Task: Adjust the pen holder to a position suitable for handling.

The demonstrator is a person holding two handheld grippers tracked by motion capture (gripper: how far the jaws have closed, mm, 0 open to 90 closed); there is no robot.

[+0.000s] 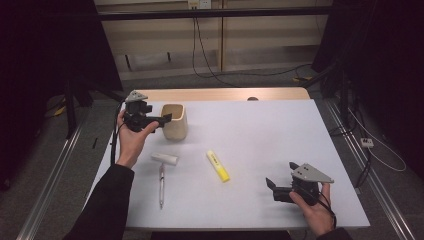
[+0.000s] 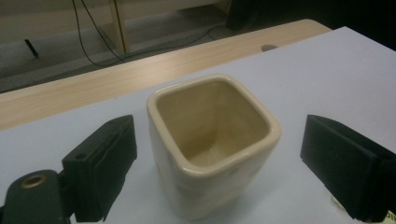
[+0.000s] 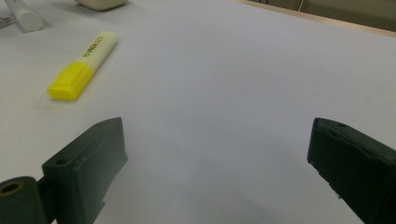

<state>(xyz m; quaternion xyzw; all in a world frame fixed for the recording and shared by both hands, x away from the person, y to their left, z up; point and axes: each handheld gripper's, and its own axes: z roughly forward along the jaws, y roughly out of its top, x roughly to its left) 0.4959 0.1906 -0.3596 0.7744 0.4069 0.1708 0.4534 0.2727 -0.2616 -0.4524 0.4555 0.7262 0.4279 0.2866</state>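
A cream square ceramic cup (image 1: 175, 121) stands upright and empty on the white table's far left; in the left gripper view the cup (image 2: 212, 144) sits between my black jaws, which stand wide and clear of its walls. My left gripper (image 1: 162, 120) is open beside the cup. A yellow highlighter (image 1: 218, 165) lies mid-table, and it shows again (image 3: 84, 65) in the right gripper view, far left of the jaws. My right gripper (image 1: 274, 189) is open near the front right with bare table between its jaws.
A white cylindrical tube (image 1: 165, 158) and a pen (image 1: 161, 184) lie on the table's (image 1: 260, 130) left half. A wooden strip (image 1: 225, 94) runs along the far edge. Cables trail on the floor behind, and dark stands flank both sides.
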